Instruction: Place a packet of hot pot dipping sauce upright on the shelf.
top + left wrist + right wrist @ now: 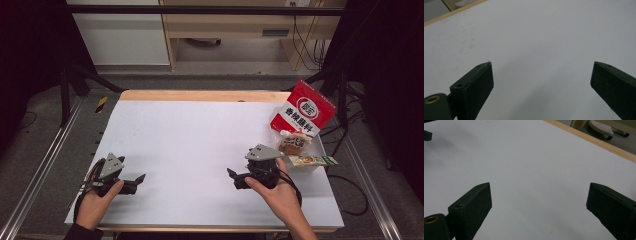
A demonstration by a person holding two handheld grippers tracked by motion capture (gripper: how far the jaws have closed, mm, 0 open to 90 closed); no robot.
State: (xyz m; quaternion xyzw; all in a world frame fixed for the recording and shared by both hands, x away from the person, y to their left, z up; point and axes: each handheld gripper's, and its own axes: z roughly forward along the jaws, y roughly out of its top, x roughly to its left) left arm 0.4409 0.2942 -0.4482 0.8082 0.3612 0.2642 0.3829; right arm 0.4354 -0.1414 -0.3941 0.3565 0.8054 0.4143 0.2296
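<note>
Over at the near left of the white counter [200,145], the left gripper [141,178] rests low on the surface in the person's left hand [97,202], with its grey three-cornered plate on top and its jaws pointing toward the middle of the counter. In the left gripper view its two black jaws stand wide apart, with nothing but bare white counter between them and the wooden far edge at the upper left corner.

Moving right, the broad middle of the counter lies white and bare between the two grippers, which are well apart and face one another.

Farther right, the right gripper [231,174] sits near the front in the person's right hand [280,192], its jaws pointing left toward the middle. In the right gripper view these jaws also stand wide apart with only white counter between them; a tip of the other gripper shows at the upper left corner.

Just beyond that hand, at the right edge of the counter, a white tray [320,150] holds the snack packs: a tall red bag [304,110] that stands tilted at the back, a small brown packet [293,143] in front of it, and a flat green-ended packet [312,160] that lies across the near rim, just beside the right gripper's plate. Neither gripper touches them.
</note>
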